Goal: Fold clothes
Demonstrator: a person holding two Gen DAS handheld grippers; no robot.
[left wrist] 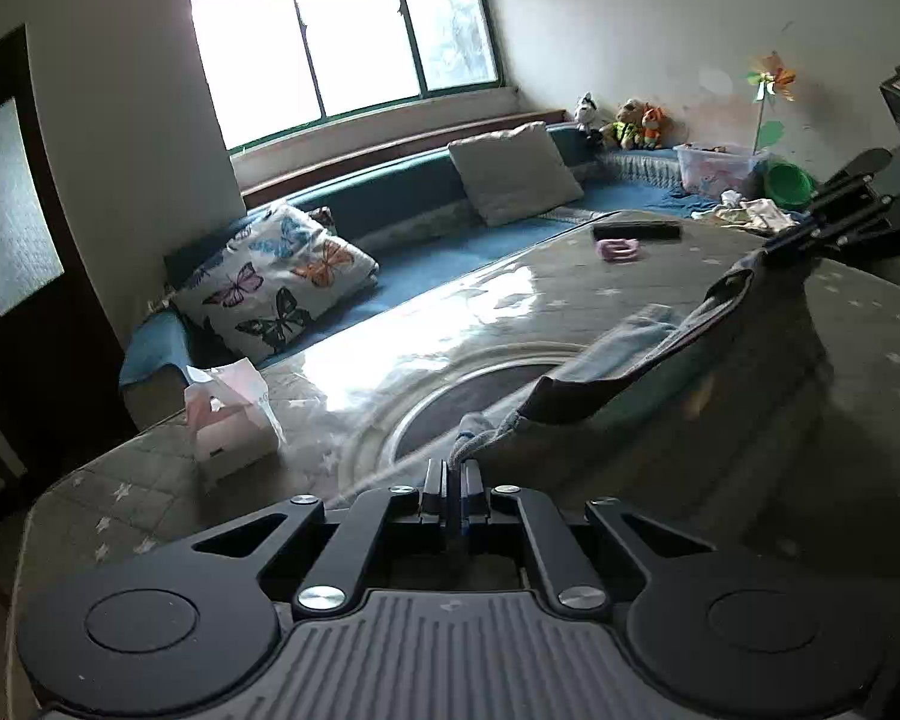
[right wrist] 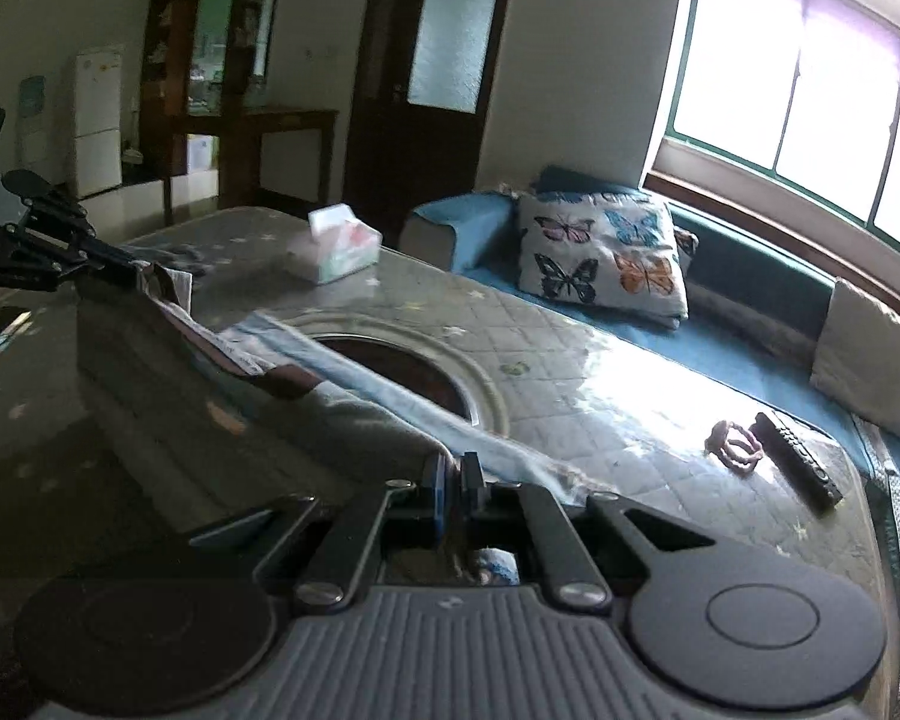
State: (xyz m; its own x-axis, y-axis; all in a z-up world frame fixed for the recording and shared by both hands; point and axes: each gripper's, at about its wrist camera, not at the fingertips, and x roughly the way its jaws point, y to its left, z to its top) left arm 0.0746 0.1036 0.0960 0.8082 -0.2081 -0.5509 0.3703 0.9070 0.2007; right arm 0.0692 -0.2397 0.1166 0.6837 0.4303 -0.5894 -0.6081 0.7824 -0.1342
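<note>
A grey garment [left wrist: 720, 384] with a pale blue inner layer hangs stretched between my two grippers above the table. My left gripper [left wrist: 453, 468] is shut on one end of its edge. My right gripper [right wrist: 455, 468] is shut on the other end; it also shows in the left wrist view [left wrist: 774, 252] at the upper right. The left gripper shows in the right wrist view [right wrist: 132, 267] at the far left. The garment [right wrist: 222, 414] drapes down toward the table in the right wrist view.
The table [left wrist: 510, 294] has a glossy quilted cover with a round inset. On it are a tissue box [left wrist: 228, 414], a dark remote [left wrist: 636, 231] and a pink ring object [left wrist: 618, 250]. A blue bench with cushions [left wrist: 276, 282] runs behind. More clothes [left wrist: 750, 213] lie at the far right.
</note>
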